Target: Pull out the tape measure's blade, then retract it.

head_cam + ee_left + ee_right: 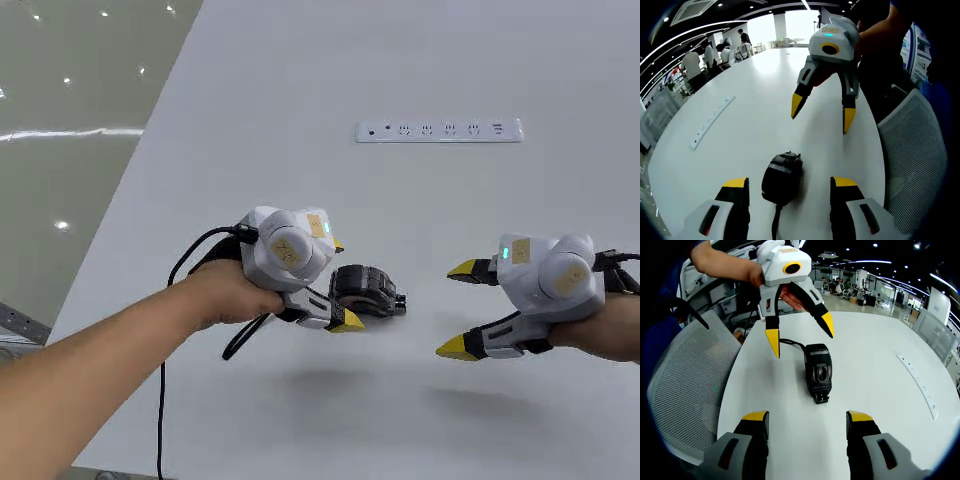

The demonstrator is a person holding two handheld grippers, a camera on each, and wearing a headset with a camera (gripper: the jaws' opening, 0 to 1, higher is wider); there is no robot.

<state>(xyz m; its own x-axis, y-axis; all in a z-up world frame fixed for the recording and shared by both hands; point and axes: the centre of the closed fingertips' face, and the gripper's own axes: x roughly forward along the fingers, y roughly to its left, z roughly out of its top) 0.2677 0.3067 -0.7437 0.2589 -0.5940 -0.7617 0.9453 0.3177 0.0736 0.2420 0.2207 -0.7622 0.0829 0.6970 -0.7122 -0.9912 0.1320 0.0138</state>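
Note:
A black tape measure (368, 290) lies on the white table (300, 100) with its blade drawn in. My left gripper (342, 283) is open, and its yellow-tipped jaws stand on either side of the case's rear without touching it. In the left gripper view the tape measure (782, 171) sits between those jaws (789, 182), with a black cord trailing back from it. My right gripper (458, 308) hovers open a short way to the right, facing the case's front tab. From the right gripper view the tape measure (818, 371) lies ahead of the right gripper (808, 416), apart from it.
A white power strip (440, 130) lies farther back on the table. A grey mesh chair (685, 390) stands beside the near table edge. The table's left edge drops to a glossy floor (70, 120). People sit at desks in the distance (692, 65).

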